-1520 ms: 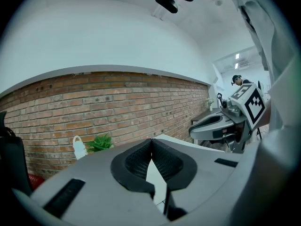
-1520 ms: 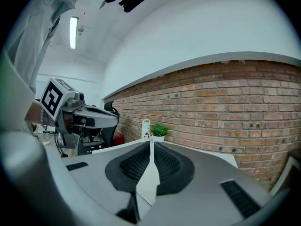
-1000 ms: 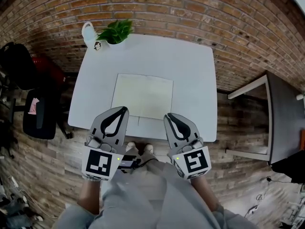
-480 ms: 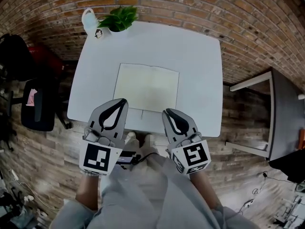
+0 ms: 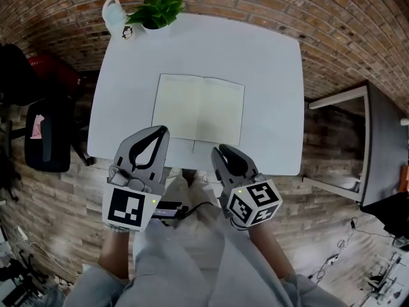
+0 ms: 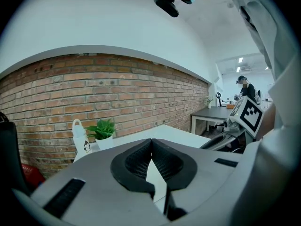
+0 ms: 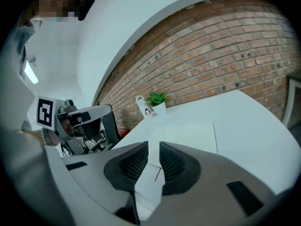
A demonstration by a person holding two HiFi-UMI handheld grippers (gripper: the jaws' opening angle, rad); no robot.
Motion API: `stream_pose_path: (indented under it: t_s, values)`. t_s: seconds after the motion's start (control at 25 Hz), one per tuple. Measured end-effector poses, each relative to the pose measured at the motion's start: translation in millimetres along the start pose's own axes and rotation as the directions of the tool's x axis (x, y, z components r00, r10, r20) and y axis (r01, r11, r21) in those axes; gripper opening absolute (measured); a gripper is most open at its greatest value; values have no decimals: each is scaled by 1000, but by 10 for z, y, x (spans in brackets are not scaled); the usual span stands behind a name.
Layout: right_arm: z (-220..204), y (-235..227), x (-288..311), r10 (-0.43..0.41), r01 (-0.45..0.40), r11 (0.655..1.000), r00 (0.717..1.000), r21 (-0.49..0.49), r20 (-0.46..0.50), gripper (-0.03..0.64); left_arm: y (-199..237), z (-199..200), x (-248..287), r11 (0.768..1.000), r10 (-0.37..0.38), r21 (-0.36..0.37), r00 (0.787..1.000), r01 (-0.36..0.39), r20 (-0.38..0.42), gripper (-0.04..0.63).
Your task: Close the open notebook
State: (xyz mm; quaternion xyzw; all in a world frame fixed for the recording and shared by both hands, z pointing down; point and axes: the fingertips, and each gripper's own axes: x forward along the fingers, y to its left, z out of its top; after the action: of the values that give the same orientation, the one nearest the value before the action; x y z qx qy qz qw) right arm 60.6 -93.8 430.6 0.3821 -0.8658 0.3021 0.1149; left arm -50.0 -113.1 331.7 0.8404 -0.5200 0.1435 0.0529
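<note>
Cream notebook open, whole only overhead, left gripper, right gripper, fingers closed

Head view: steeply down over white table. Gripper views: low at near edge, facing brick wall. All share potted plant; head, right gripper views also notebook.

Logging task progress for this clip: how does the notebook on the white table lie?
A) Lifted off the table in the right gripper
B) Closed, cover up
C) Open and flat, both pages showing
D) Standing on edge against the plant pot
C: the notebook lies flat on the table with two pale pages showing on either side of its centre fold.
</note>
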Motion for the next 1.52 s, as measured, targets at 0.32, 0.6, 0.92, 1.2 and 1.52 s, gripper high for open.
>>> stream_pose_path:
  t_s: [0.32,0.6,0.92,1.2,1.52]
  values:
    - [-392,-182,180,-11,22,943,999,333,-35,133,95,-158,85,1000,-27,-12,999,27,-24,18]
    - [-649,-303,328,-22,49,829,998,557,-56,161,168,-275,147,999,-37,-29,998,36,-49,18]
    - [-789,-399,453,-48,73,701,997,709,-56,178,253,-411,131,999,-33,-32,997,31,-75,18]
    - [-853,-490,588,-90,112,636,993,763,-71,187,345,-489,142,999,-29,-43,995,26,-91,18]
    - [-880,-595,707,-117,132,590,990,797,-78,187,415,-534,211,998,-35,-48,994,30,-100,18]
